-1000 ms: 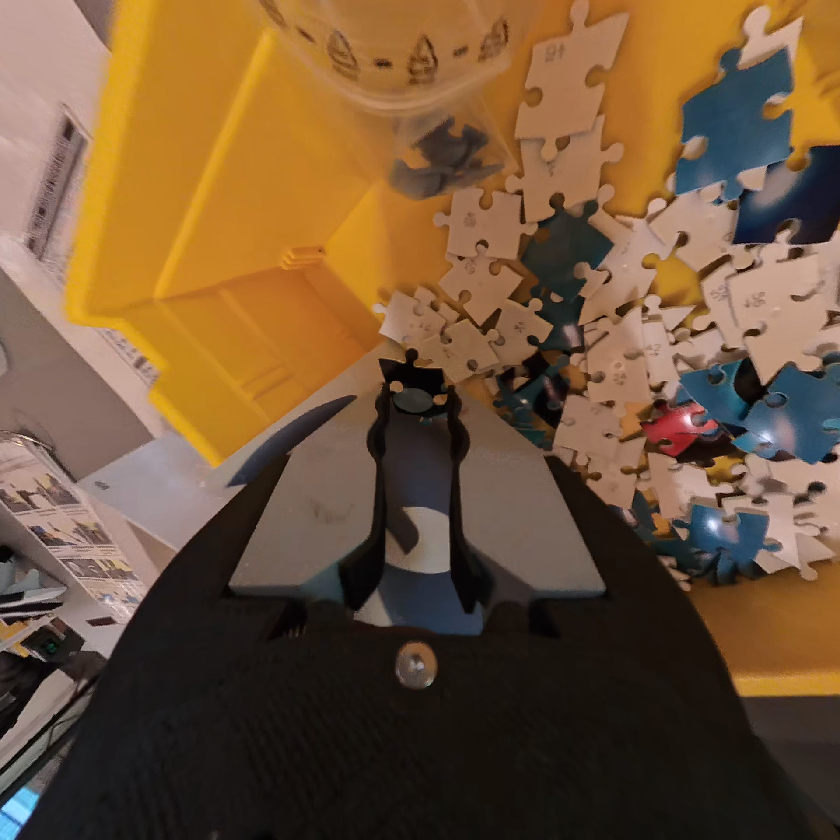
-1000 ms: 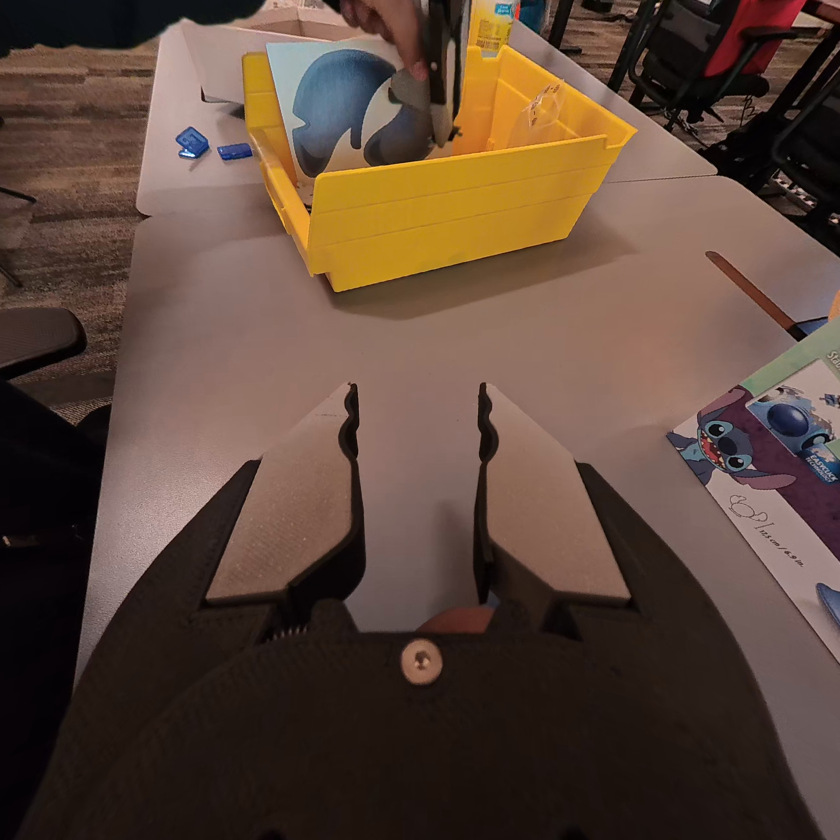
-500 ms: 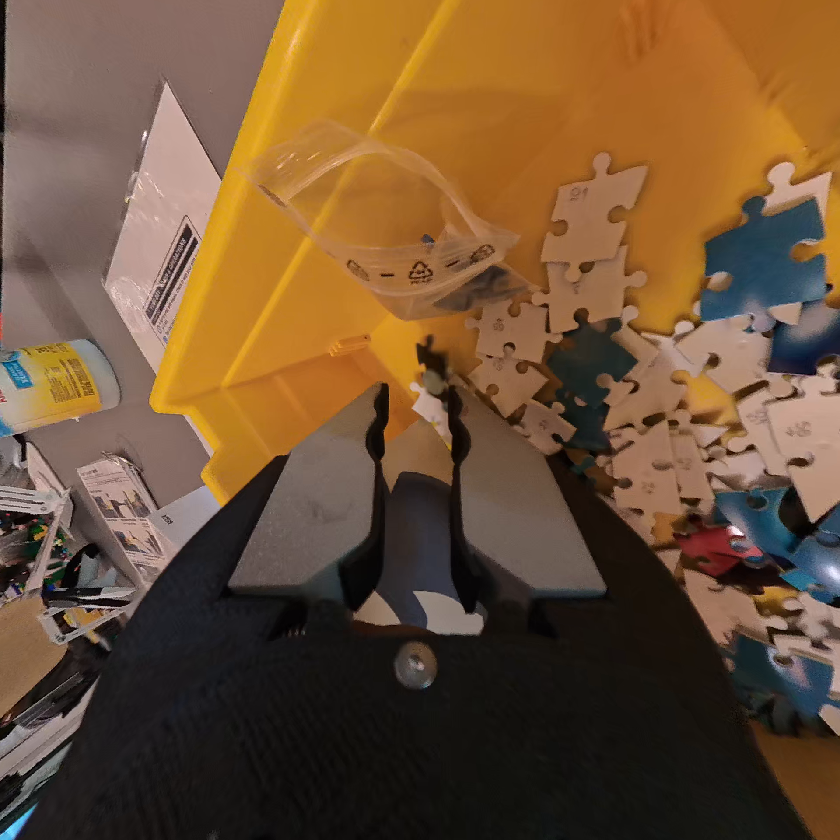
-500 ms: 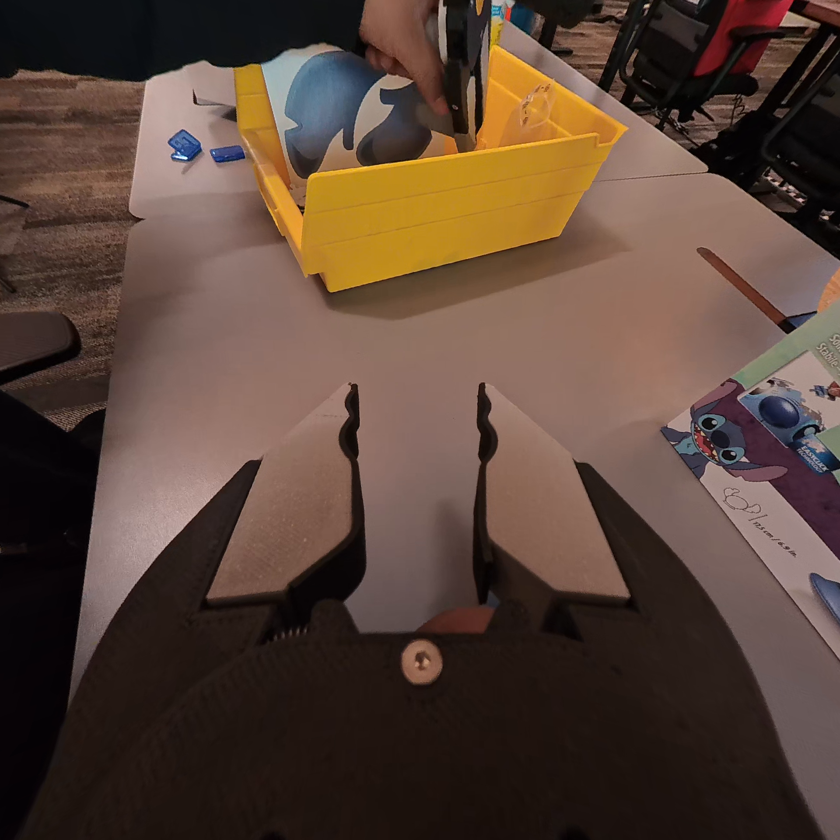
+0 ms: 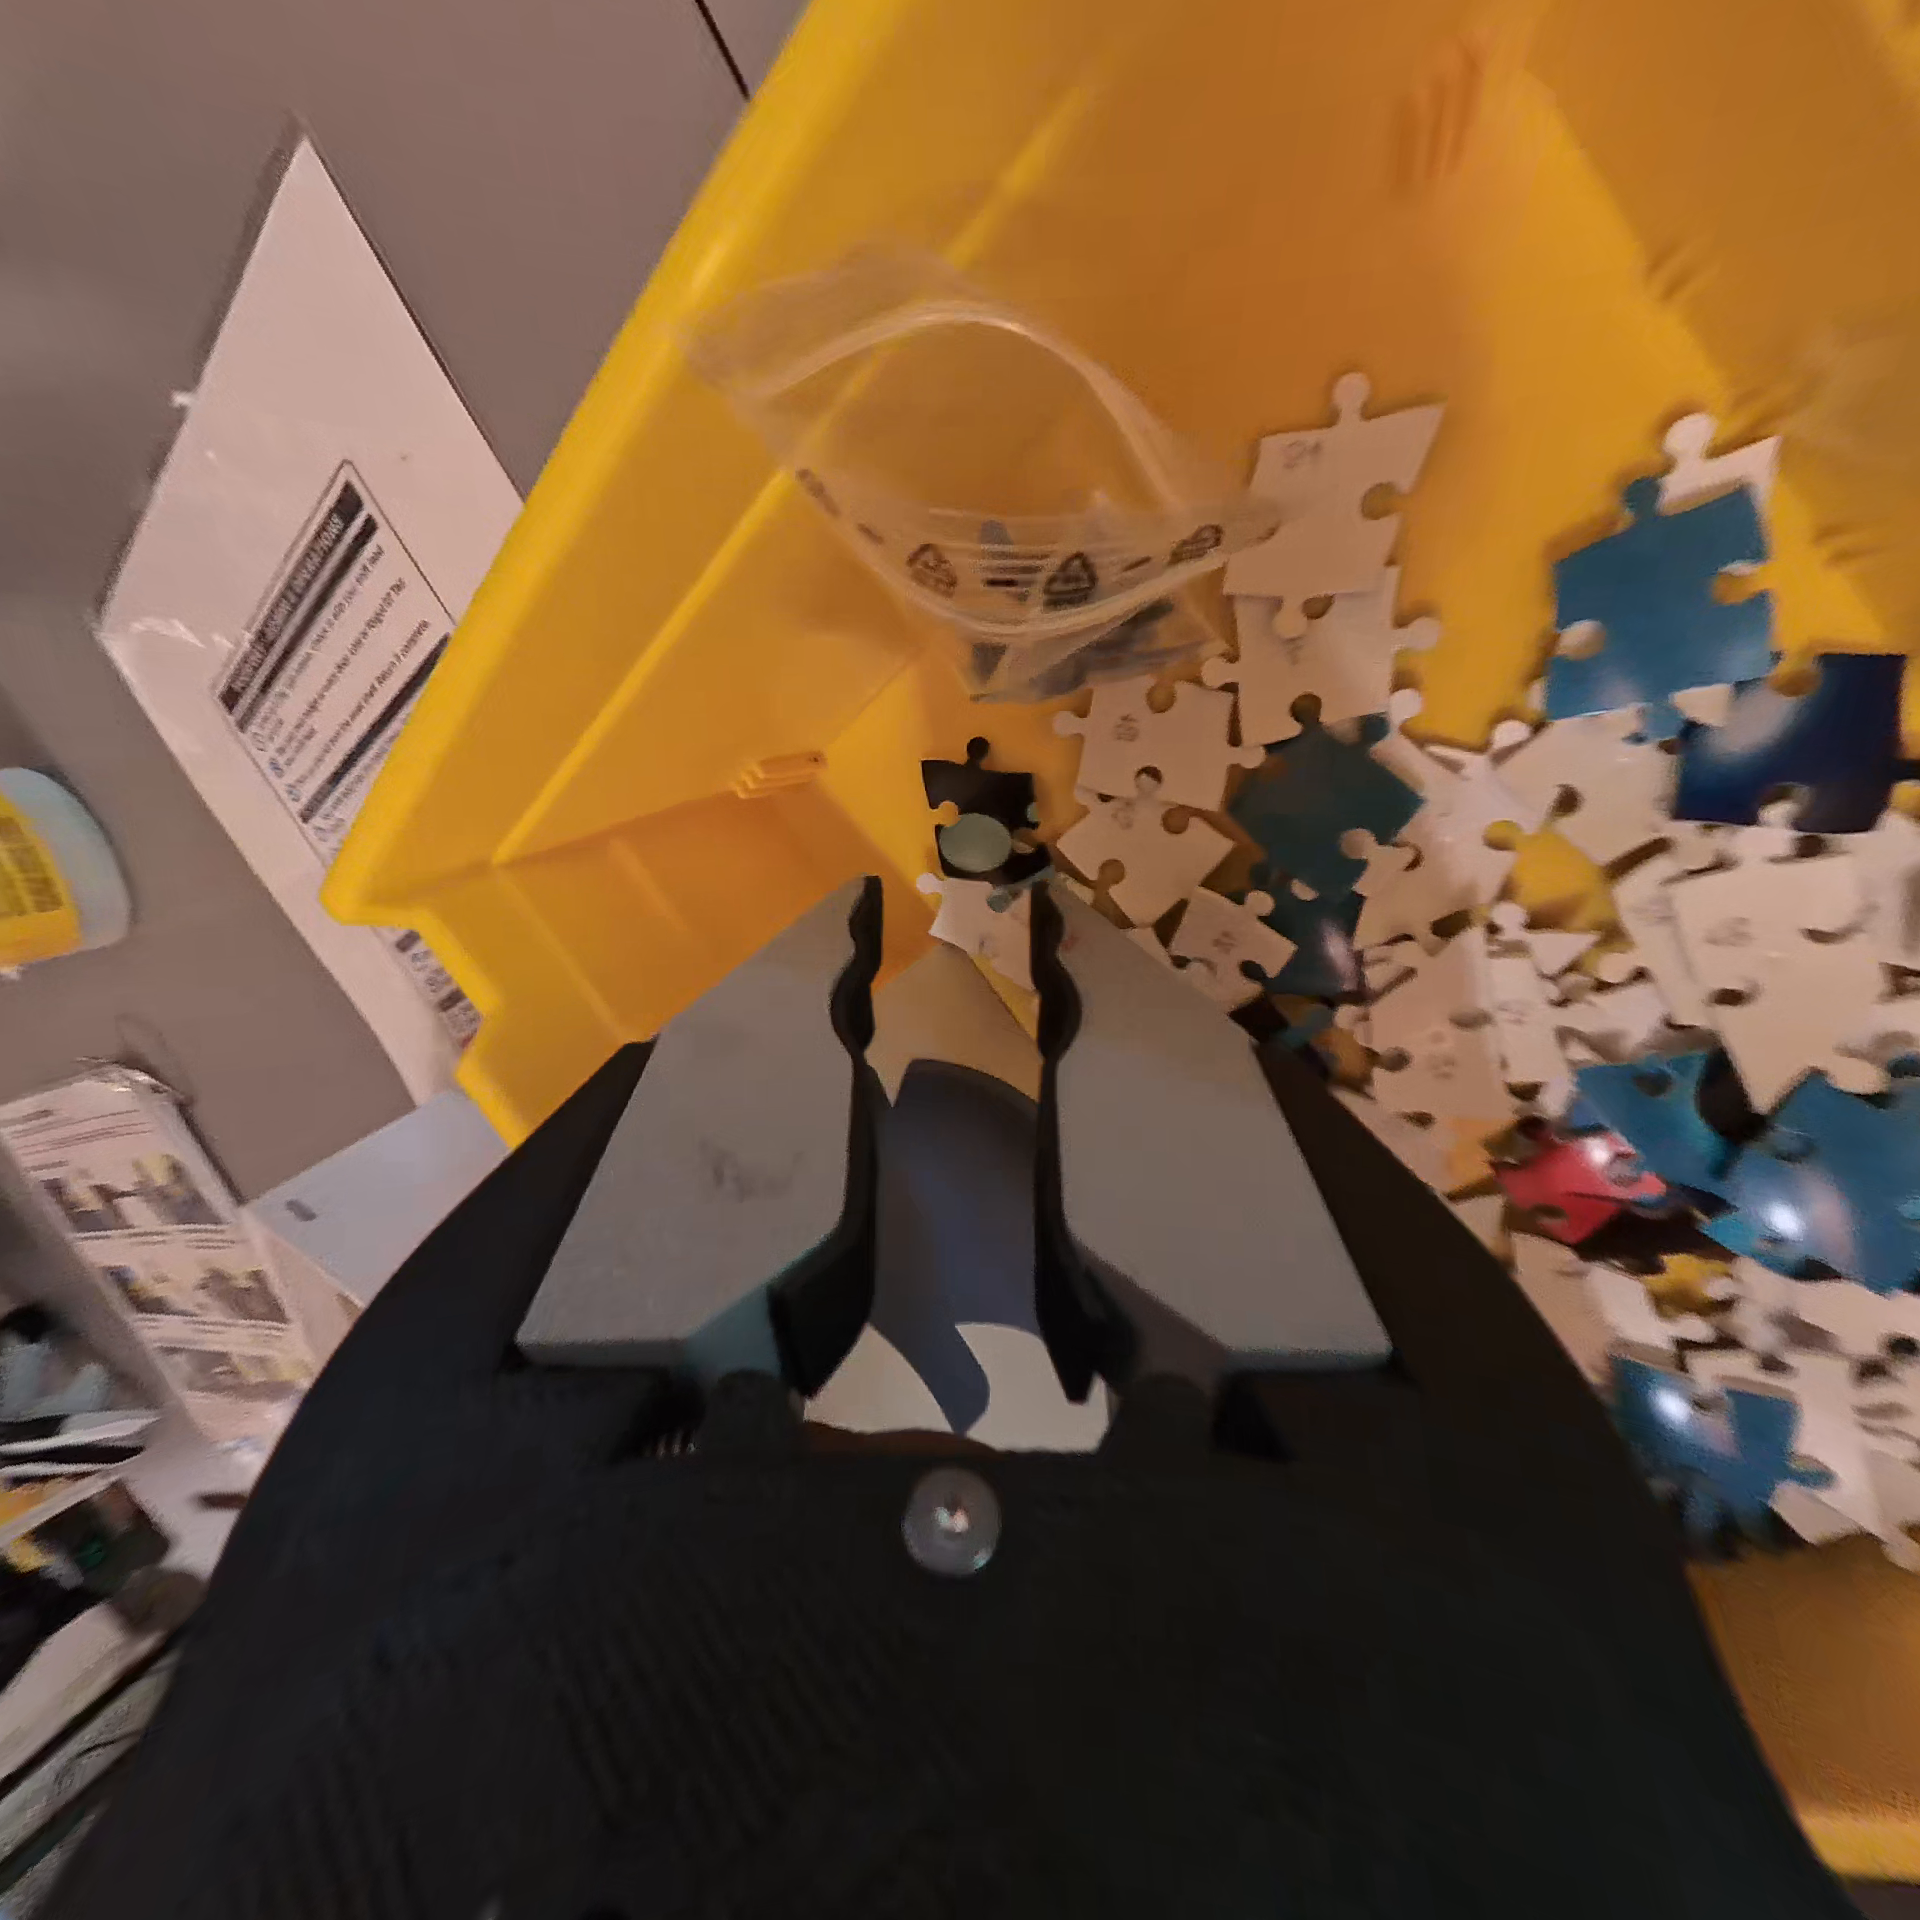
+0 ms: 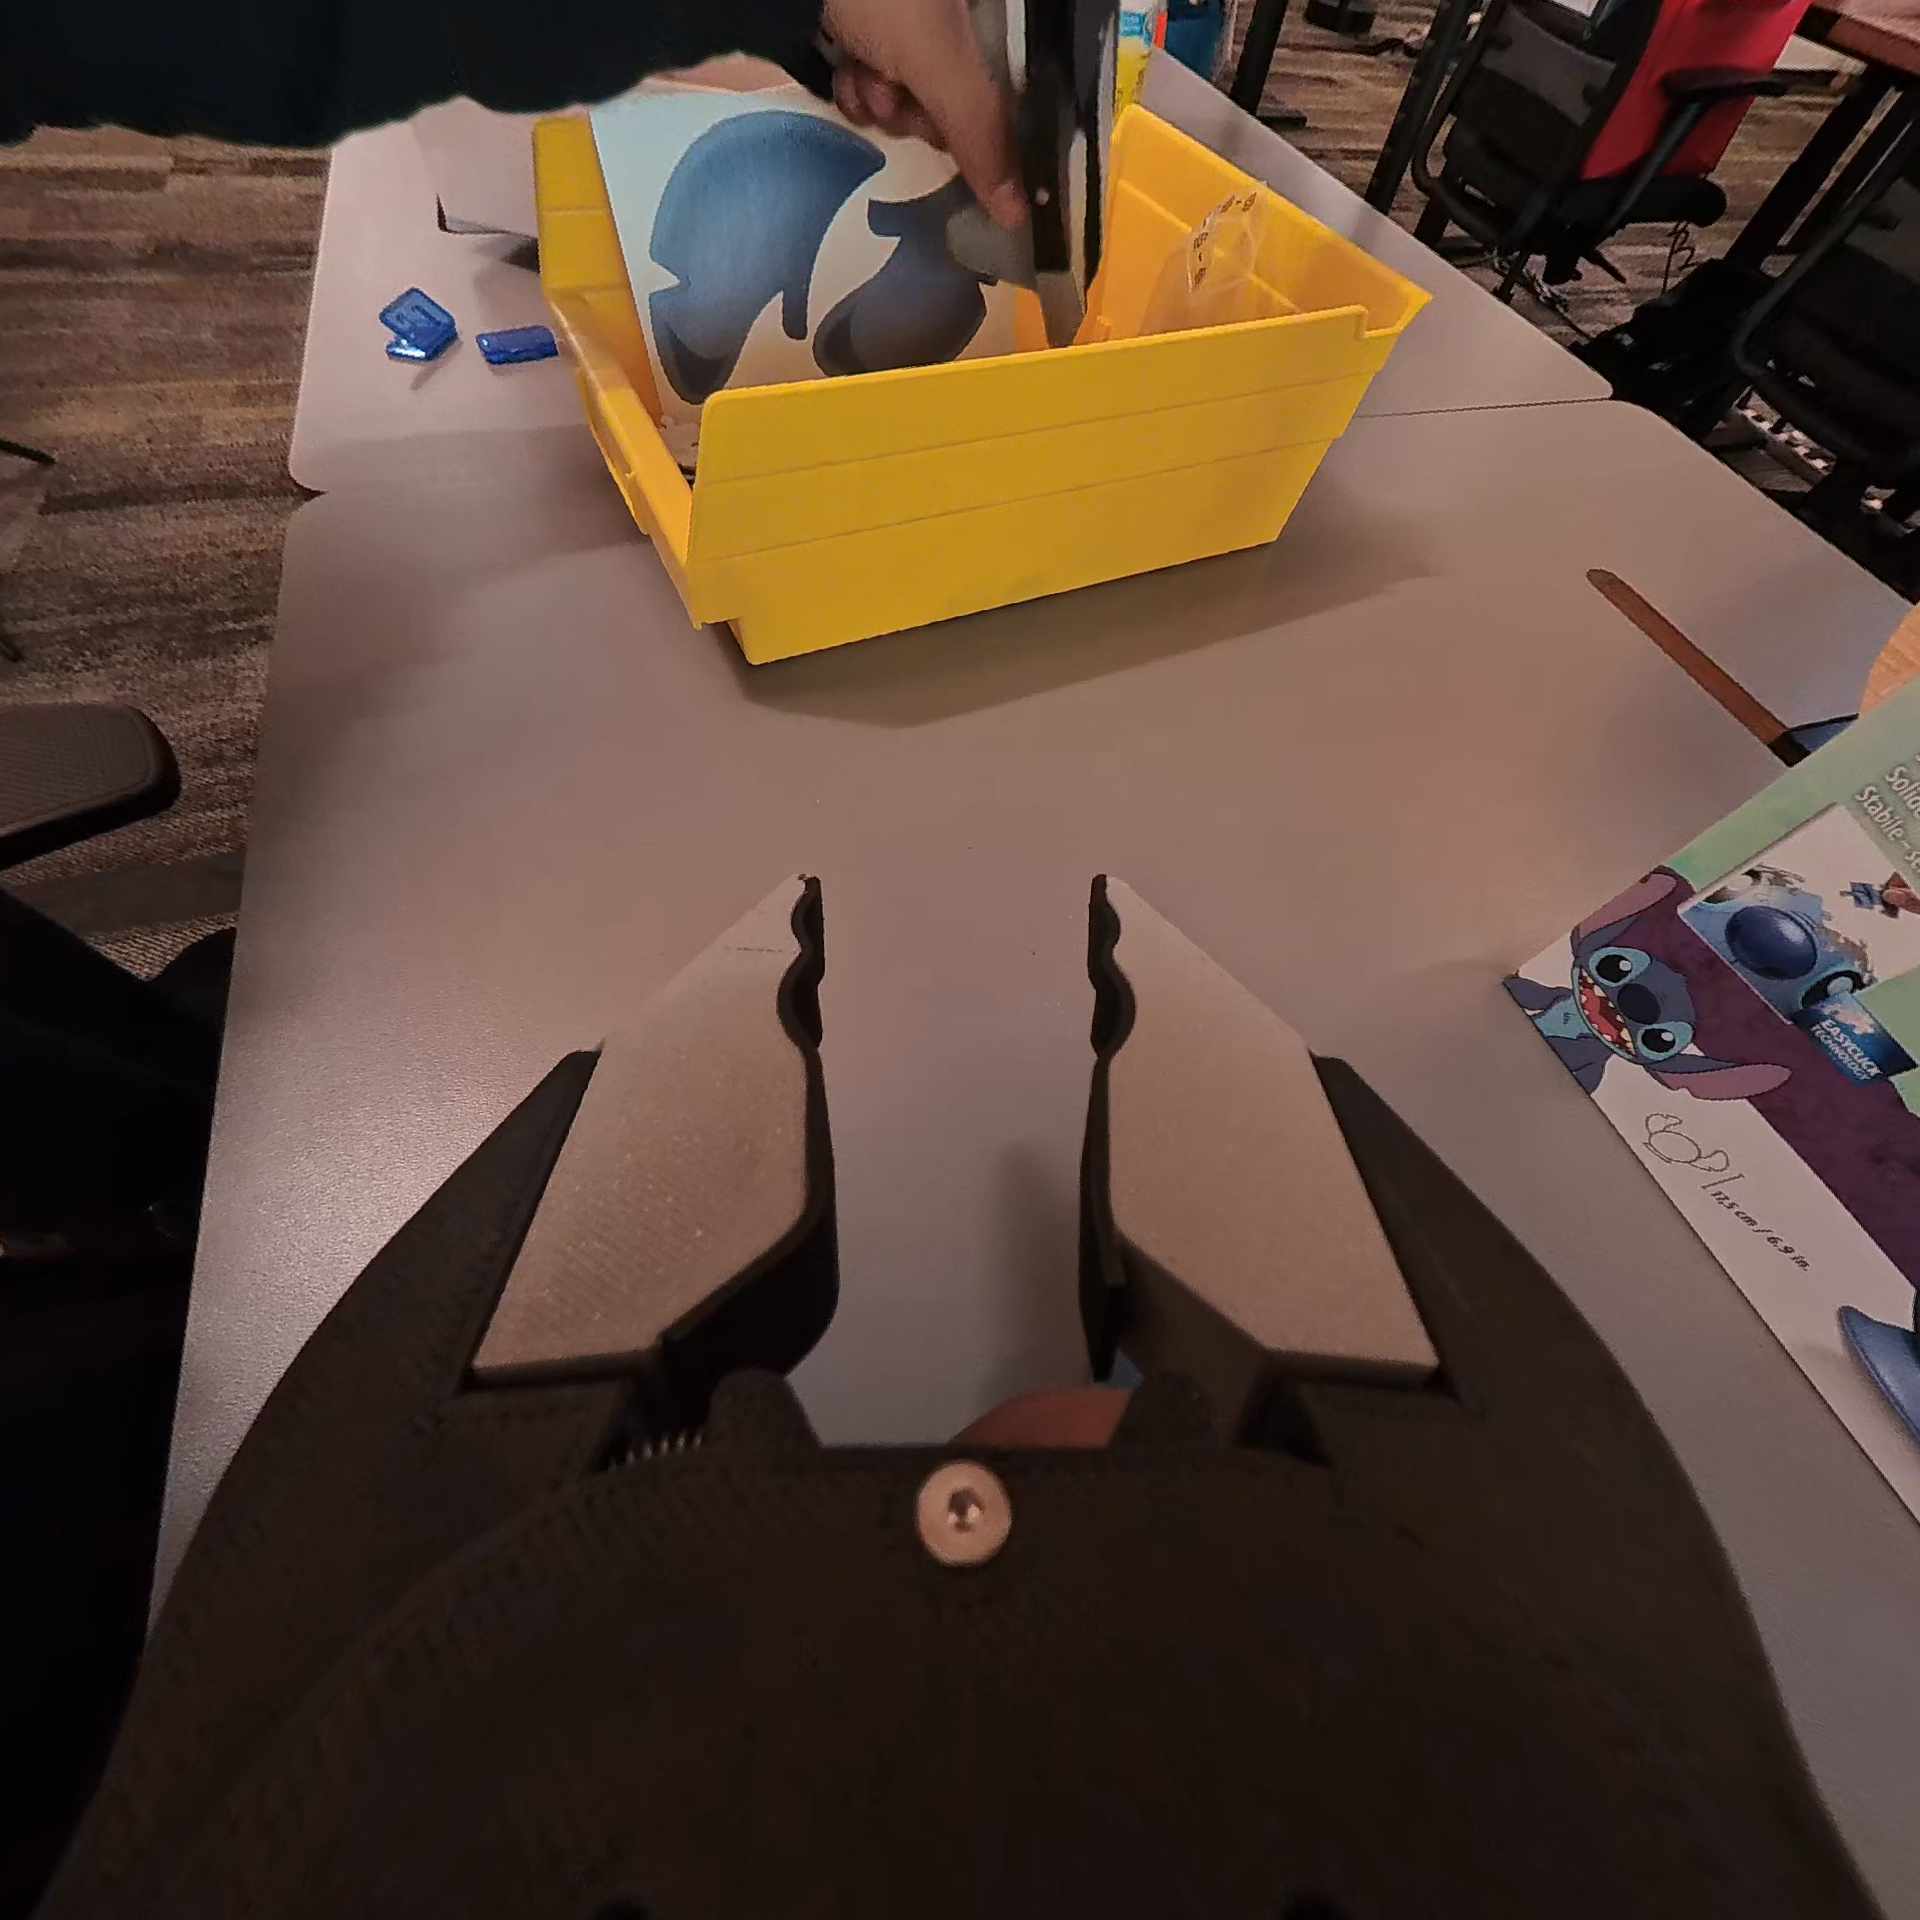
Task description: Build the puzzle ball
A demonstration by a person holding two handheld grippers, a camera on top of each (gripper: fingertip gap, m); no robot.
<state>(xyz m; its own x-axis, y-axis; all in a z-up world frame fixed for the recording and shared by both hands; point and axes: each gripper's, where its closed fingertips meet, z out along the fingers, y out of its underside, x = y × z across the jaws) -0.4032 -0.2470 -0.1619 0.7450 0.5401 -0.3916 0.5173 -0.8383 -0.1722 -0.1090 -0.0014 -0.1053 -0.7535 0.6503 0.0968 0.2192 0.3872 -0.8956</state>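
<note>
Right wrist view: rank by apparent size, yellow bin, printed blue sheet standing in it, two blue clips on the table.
1. yellow bin
2. printed sheet
3. blue clips: the smallest, though farther off, so apparent size only. The pair look alike, unranked.

Right tongs (image 6: 956, 914): parted, empty, over the desk (image 6: 1039, 790)
Bin (image 6: 997, 499): yellow, farther back
Left tongs (image 6: 1060, 301): reaching into it
</note>
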